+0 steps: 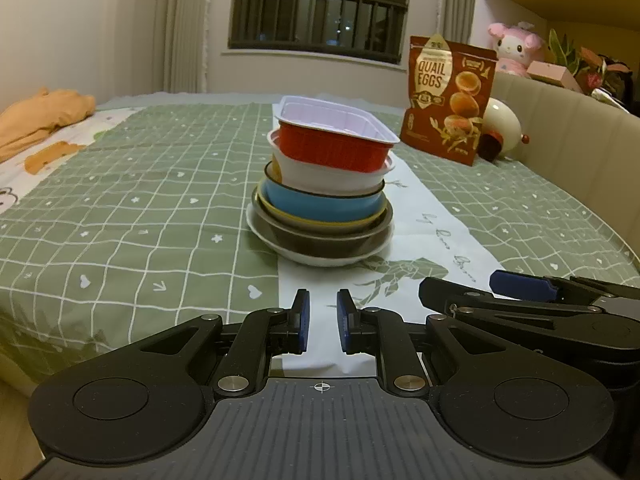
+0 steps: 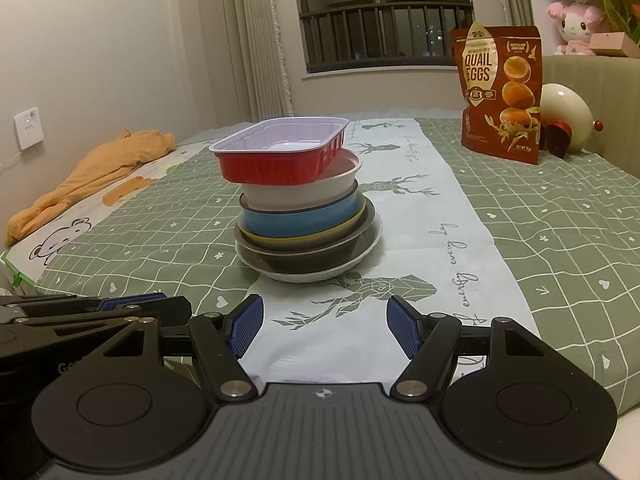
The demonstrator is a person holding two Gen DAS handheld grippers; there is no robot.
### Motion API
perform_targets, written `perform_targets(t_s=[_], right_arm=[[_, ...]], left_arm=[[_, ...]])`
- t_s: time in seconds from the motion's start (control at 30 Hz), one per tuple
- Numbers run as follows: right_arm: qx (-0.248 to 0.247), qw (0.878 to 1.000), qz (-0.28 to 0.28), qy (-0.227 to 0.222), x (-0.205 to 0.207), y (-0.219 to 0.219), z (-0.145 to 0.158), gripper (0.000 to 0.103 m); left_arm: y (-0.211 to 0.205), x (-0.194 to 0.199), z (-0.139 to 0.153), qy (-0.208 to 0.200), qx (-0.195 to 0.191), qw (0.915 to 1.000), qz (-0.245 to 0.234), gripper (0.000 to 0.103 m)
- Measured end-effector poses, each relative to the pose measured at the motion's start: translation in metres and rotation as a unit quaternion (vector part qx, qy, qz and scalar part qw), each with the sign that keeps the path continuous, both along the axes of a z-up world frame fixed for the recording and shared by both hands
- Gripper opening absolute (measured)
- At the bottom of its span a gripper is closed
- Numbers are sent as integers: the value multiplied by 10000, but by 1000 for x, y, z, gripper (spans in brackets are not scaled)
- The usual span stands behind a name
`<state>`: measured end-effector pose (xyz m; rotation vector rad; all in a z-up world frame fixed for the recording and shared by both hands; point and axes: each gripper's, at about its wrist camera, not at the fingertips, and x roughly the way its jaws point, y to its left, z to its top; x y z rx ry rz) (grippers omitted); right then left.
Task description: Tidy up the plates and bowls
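Observation:
A stack of dishes stands on the white paper runner (image 1: 432, 224) on the bed. From the bottom: a white plate (image 1: 320, 258), a dark metal bowl (image 1: 320, 240), a yellow-rimmed dish, a blue bowl (image 1: 320, 202), a white bowl (image 1: 332, 178), and a red rectangular tray (image 1: 332, 148) with a white inside, tilted on top. The same stack shows in the right wrist view, with the red tray (image 2: 276, 164) on top and the blue bowl (image 2: 300, 220) below. My left gripper (image 1: 322, 322) is near the bed's front edge, jaws narrowly apart and empty. My right gripper (image 2: 325, 330) is wide open and empty, beside the left one.
A red quail-egg bag (image 1: 448, 100) stands at the back right, with a cream round toy (image 1: 502, 124) behind it. An orange cloth (image 1: 36, 120) lies at the far left. A padded headboard (image 1: 568, 132) runs along the right. A green checked sheet (image 1: 140, 200) covers the bed.

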<state>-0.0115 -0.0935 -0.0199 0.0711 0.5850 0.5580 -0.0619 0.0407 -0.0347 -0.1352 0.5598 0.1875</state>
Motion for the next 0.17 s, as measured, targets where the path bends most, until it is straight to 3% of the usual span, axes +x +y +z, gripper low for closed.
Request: perform_targets(t_s=[0.17], right_arm=[[152, 9998, 45, 70, 16, -7, 0, 69]], left_arm=[[15, 18, -5, 248, -74, 9996, 98, 17]])
